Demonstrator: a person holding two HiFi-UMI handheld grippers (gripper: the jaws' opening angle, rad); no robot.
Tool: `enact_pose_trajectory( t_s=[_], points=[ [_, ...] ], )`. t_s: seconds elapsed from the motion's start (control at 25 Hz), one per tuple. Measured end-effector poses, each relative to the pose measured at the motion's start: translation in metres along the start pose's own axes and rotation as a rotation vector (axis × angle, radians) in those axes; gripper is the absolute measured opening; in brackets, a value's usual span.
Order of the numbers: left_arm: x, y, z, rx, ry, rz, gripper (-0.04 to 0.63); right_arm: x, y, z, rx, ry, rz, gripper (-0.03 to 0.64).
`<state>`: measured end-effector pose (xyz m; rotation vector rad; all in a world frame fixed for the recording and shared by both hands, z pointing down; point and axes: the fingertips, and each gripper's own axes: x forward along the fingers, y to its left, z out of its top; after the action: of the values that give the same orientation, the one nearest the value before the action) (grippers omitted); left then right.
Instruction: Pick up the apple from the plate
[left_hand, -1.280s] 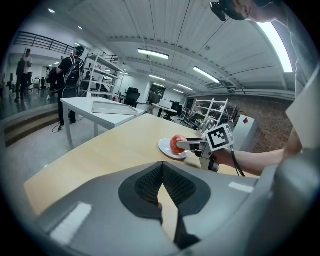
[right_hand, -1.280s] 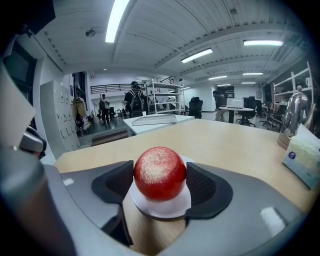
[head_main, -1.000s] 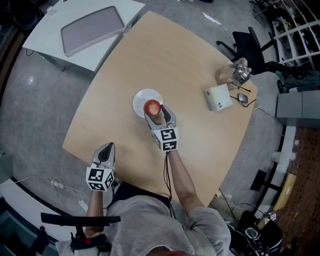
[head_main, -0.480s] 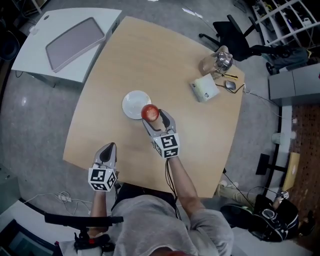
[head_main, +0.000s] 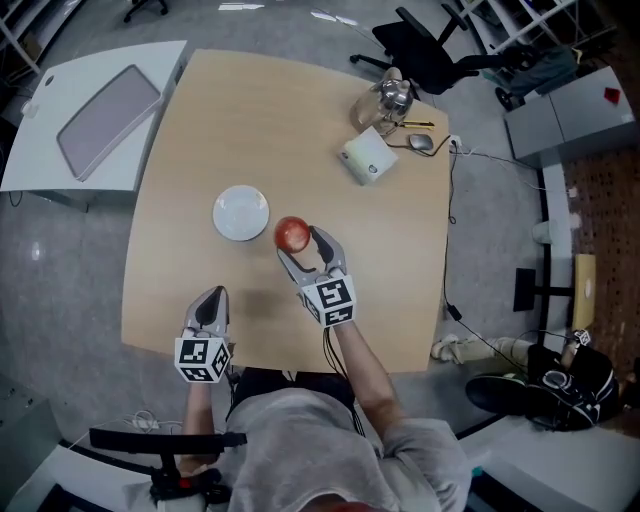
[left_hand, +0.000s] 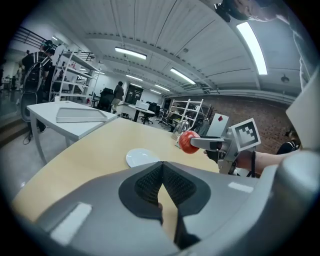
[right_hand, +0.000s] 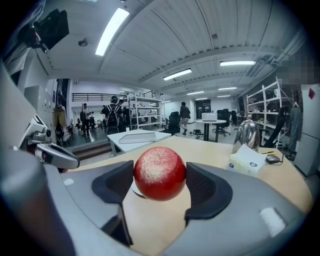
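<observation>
Right gripper (head_main: 300, 243) has the apple (head_main: 292, 234) pinched square between its two jaws, one pad on each flank of the red fruit, and the right gripper view shows it plainly: a firm clamp, nothing loose. And look where that apple is, clear of the plate (head_main: 241, 213) and up in the air, hanging above the middle of the table (head_main: 250, 110), just to the right of the plate's rim with bare wood showing between them! The plate itself lies white and bare, a little toward the table's left edge. Left gripper (head_main: 210, 303) is out of the play, jaws pressed together on nothing, parked over the table's near edge close to the near-left corner, and its own view across the tabletop catches open space under the fruit, so the apple touches neither dish nor wood. Up at the far-right corner a tissue box (head_main: 365, 158), a metal jug (head_main: 385, 95) and a mouse (head_main: 420, 142) sit well apart from the action. So the score as I read it: grasp made, lift made, apple off the plate, and that is the heart of the job done. What's left looks like no more than holding it steady; the one risk I'd call is a round, smooth apple rolling in a two-point grip if the squeeze eases
</observation>
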<state>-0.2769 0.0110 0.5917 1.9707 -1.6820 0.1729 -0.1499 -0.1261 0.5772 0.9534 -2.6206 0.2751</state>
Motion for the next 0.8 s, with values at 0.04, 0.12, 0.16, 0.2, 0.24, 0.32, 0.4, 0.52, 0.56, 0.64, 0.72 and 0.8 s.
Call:
enact_pose_trajectory(
  t_s=[0.04,0.12,0.16,0.2,0.24,0.32,0.4,0.52,0.56,0.64,0.72,0.8],
  points=[
    [0.002,-0.004,0.001,0.009,0.0,-0.011,0.02,-0.006,-0.003,0.0,0.006,-0.007,-0.012,0.334],
    [0.005,-0.011,0.004,0.026,0.002,-0.031,0.02,-0.018,-0.008,0.001,0.021,-0.021,-0.036,0.334],
    [0.007,-0.014,0.005,0.035,0.003,-0.04,0.02,-0.025,-0.011,0.001,0.028,-0.028,-0.048,0.334],
    [0.008,-0.018,0.006,0.043,0.004,-0.049,0.02,-0.032,-0.014,0.001,0.035,-0.036,-0.06,0.334],
    [0.01,-0.023,0.006,0.051,0.004,-0.059,0.02,-0.038,-0.017,0.002,0.041,-0.043,-0.072,0.334],
    [0.014,-0.033,0.007,0.067,0.005,-0.078,0.02,-0.052,-0.024,0.001,0.052,-0.058,-0.096,0.334],
    [0.02,-0.044,0.007,0.08,0.008,-0.096,0.02,-0.067,-0.033,0.0,0.064,-0.07,-0.121,0.334],
    [0.028,-0.062,0.01,0.097,0.013,-0.126,0.02,-0.086,-0.046,-0.001,0.088,-0.083,-0.149,0.334],
    [0.03,-0.069,0.01,0.103,0.015,-0.137,0.02,-0.093,-0.05,-0.003,0.094,-0.084,-0.159,0.334],
    [0.035,-0.081,0.011,0.114,0.02,-0.156,0.02,-0.106,-0.059,-0.007,0.1,-0.084,-0.183,0.334],
    [0.038,-0.093,0.011,0.127,0.023,-0.174,0.02,-0.121,-0.069,-0.012,0.112,-0.085,-0.212,0.334],
    [0.043,-0.104,0.013,0.139,0.022,-0.189,0.02,-0.134,-0.079,-0.016,0.124,-0.09,-0.24,0.334]
  ],
)
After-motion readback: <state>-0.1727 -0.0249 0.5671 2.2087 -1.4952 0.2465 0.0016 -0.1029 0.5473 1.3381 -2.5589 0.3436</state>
